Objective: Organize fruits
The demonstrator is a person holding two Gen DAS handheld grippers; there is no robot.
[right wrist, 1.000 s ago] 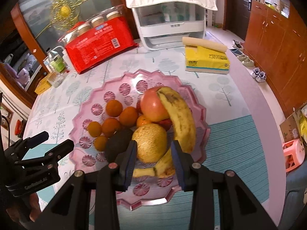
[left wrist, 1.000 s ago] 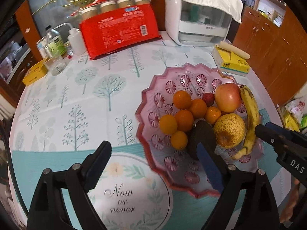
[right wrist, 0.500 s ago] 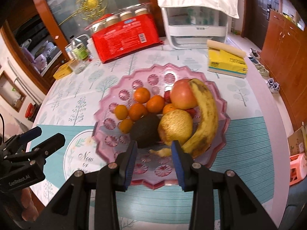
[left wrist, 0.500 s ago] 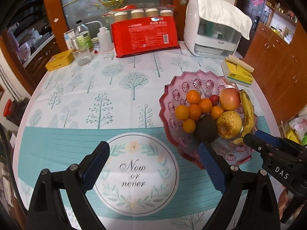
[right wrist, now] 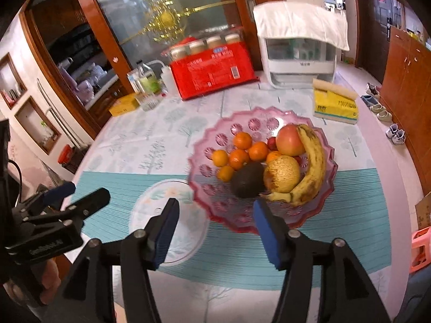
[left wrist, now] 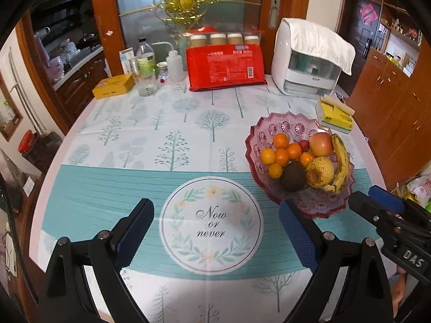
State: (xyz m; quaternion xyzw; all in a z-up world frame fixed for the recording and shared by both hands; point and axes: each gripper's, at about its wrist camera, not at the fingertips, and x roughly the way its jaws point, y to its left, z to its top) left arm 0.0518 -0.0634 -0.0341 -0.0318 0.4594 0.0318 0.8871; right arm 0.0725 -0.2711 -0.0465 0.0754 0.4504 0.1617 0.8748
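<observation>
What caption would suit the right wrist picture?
Open right tongs hover before a pink bowl holding oranges, banana and avocado.

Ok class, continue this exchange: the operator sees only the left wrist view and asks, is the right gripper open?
Observer: Yes. The right wrist view shows the right gripper wide open, holding nothing, facing the bowl.
Operator: What is on the floor right of the table?
Observer: Shoes, lined along the cabinets.
Operator: Anything nearer?
Observer: A pink stool at the picture's edge.
</observation>
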